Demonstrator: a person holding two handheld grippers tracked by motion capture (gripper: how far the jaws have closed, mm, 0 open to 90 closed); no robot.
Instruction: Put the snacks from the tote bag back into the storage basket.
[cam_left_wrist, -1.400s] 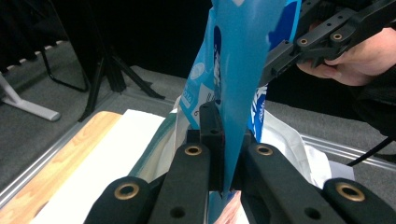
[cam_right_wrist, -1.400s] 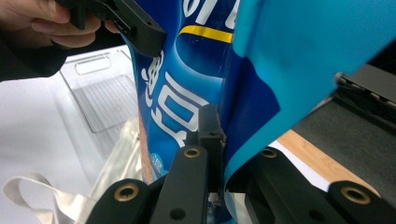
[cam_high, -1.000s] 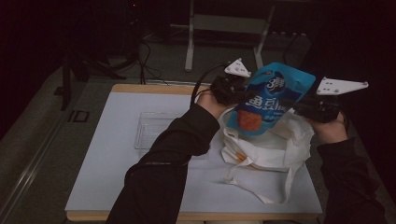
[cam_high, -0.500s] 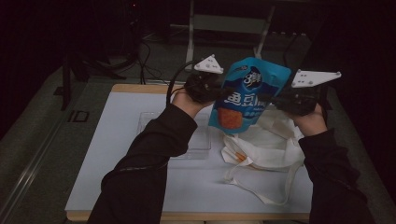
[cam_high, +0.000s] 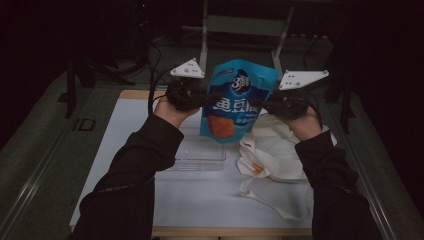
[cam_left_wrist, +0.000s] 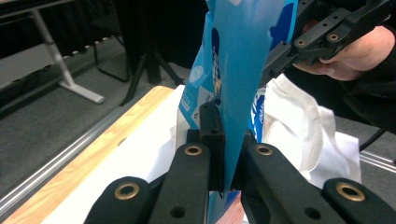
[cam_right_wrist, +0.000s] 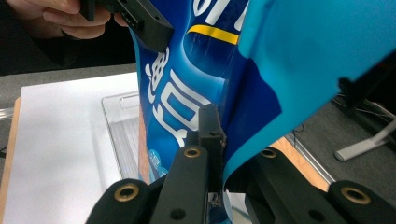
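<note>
While both hands stay raised at upper centre of the high view, the left gripper is clamped on the left edge of the blue snack pouch. Lower centre lies a clear tray. Right of the pouch, the right gripper pinches its other edge above a white cloth bag.

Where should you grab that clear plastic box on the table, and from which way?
Probably best the clear rectangular plastic tray by one thin upright side wall, coming straight down from above: it lies flat and open-topped on the white table, so a jaw fits each side of the rim.
</note>
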